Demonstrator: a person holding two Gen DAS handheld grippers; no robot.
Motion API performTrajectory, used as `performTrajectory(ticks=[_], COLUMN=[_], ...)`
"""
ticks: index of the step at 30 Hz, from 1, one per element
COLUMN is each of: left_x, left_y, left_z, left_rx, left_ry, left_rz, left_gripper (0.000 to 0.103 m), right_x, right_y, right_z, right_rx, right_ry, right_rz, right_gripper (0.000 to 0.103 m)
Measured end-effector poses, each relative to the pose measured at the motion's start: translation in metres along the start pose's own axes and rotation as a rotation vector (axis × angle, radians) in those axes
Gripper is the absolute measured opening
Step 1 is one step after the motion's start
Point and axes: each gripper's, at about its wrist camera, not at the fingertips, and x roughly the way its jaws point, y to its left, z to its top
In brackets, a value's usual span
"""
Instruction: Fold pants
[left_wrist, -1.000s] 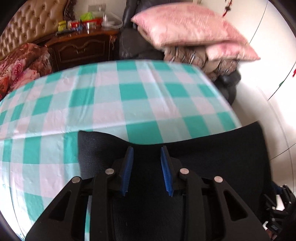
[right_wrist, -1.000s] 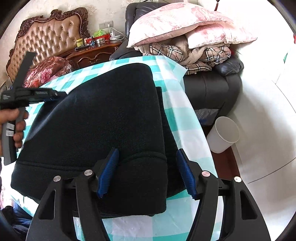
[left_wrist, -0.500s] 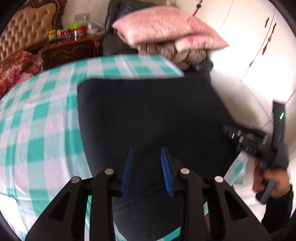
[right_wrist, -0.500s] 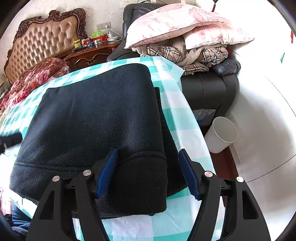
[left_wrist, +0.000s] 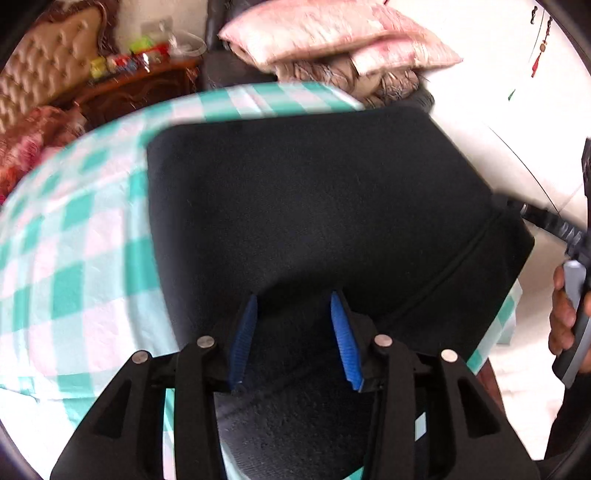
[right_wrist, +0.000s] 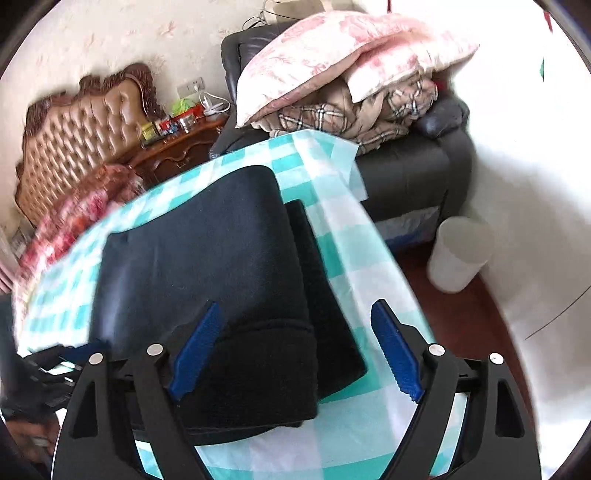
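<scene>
The pants lie folded into a thick black slab on the bench, which wears a green-and-white check cloth; a lower layer sticks out along the right side, and the near hem hangs towards the bench's near edge.

The left gripper sits low over the near part of the pants, its jaws narrow but opening, with cloth between the blue pads (whether they still pinch it I cannot tell). The right gripper straddles the near right corner of the pants, its jaws wide and opening, the pads clear of the cloth on both sides. A hand grips its handle at the right edge of the left view.

Beyond the bench stands a dark armchair heaped with pillows, a white bin beside it on the floor, and a padded headboard to the far left.
</scene>
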Motion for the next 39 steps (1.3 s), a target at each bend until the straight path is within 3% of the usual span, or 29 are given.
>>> performTrajectory(ticks=[4, 5, 9, 13, 15, 17, 19, 22, 27, 30, 31, 32, 33, 34, 36, 39], left_x=[-0.014, -0.008, 0.026, 0.064, 0.076, 0.092, 0.101, 0.116, 0.131, 0.137, 0.142, 0.144, 0.146, 0.148, 0.144, 0.131], left_y=[-0.029, -0.039, -0.069, -0.092, -0.098, -0.102, -0.104, -0.102, -0.103, -0.103, -0.103, -0.103, -0.104, -0.104, -0.106, -0.103], left_z=[0.038, 0.056, 0.103, 0.146, 0.158, 0.175, 0.188, 0.204, 0.219, 0.224, 0.222, 0.219, 0.216, 0.214, 0.213, 0.216], left_rx=[0.105, 0.129, 0.22, 0.268, 0.294, 0.325, 0.35, 0.372, 0.43, 0.431, 0.418, 0.419, 0.427, 0.426, 0.426, 0.416], left_ry=[-0.084, -0.082, -0.108, -0.088, -0.098, -0.078, -0.042, 0.023, 0.077, 0.1, 0.15, 0.176, 0.188, 0.202, 0.183, 0.134], left_rz=[-0.038, -0.082, -0.074, -0.133, -0.114, -0.137, -0.181, -0.251, -0.288, -0.31, -0.367, -0.407, -0.422, -0.435, -0.444, -0.454], left_gripper=[0.041, 0.041, 0.039, 0.04, 0.065, 0.068, 0.07, 0.071, 0.072, 0.07, 0.068, 0.055, 0.041, 0.036, 0.025, 0.023], right_x=[0.008, 0.009, 0.011, 0.013, 0.014, 0.015, 0.016, 0.015, 0.002, 0.009, 0.012, 0.013, 0.016, 0.017, 0.012, -0.008], right_y=[0.001, 0.002, 0.004, 0.003, 0.0, -0.003, -0.008, -0.022, -0.041, -0.039, -0.038, -0.035, -0.033, -0.031, -0.025, -0.016], right_z=[-0.007, -0.007, -0.006, -0.007, -0.006, -0.006, -0.005, -0.004, -0.001, -0.001, -0.002, -0.002, -0.002, -0.002, 0.001, 0.008], right_rx=[0.01, 0.009, 0.003, 0.01, 0.021, 0.038, 0.062, 0.148, 0.247, 0.257, 0.258, 0.249, 0.243, 0.244, 0.202, 0.149], right_ry=[0.026, 0.032, 0.054, 0.071, 0.079, 0.087, 0.096, 0.131, 0.151, 0.18, 0.189, 0.197, 0.207, 0.217, 0.207, 0.157], right_rz=[-0.007, -0.004, -0.013, 0.001, 0.015, 0.03, 0.041, 0.141, 0.309, 0.328, 0.327, 0.335, 0.353, 0.372, 0.337, 0.314], right_gripper=[0.071, 0.069, 0.068, 0.068, 0.068, 0.07, 0.078, 0.079, 0.08, 0.08, 0.078, 0.07, 0.054, 0.049, 0.042, 0.039])
